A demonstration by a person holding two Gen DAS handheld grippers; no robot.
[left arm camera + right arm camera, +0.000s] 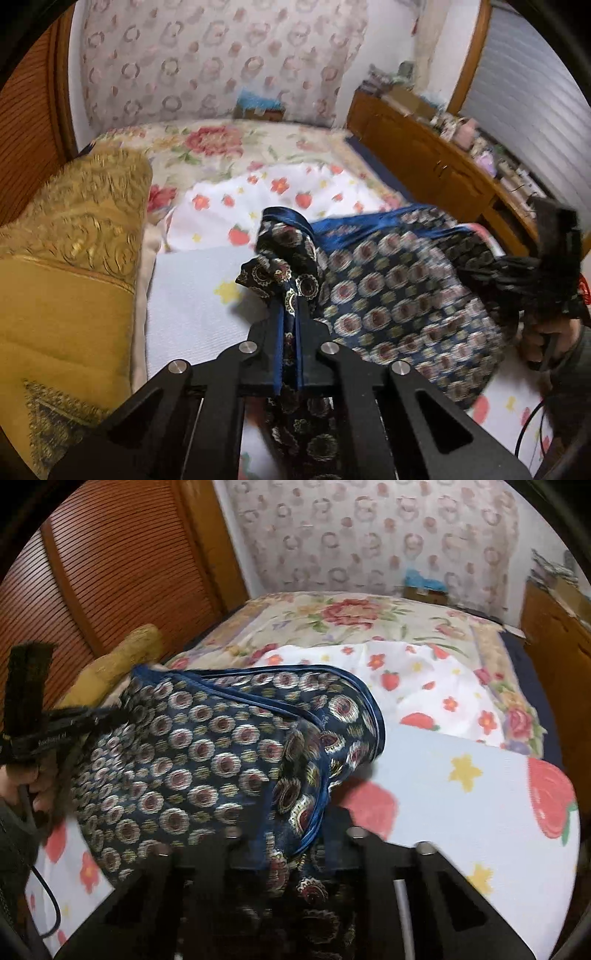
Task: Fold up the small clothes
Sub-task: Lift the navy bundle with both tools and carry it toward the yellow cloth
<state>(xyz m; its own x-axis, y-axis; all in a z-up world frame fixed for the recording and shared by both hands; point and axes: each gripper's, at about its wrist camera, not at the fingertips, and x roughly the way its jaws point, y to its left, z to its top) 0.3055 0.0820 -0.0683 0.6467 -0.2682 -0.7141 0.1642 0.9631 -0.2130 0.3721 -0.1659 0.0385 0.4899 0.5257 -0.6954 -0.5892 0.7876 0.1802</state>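
Garment (399, 295), dark blue with round medallion print and a blue trim, hangs stretched between both claws above the bed (207, 147). Left wrist view: left claw (290, 325) clenched on a bunched corner of the cloth, which rises just ahead of its fingertips; the rest spreads off to its right toward the right claw (554, 258), blurred, in the person's hand (546, 339). Gold pillow (66, 266) lies to the left.

Right wrist view: right claw (291, 834) grips a blue-trimmed edge; fabric drapes over its fingers, spreading left to the left claw (29, 716). Strawberry-print sheet (461, 786) lies beneath and ahead.
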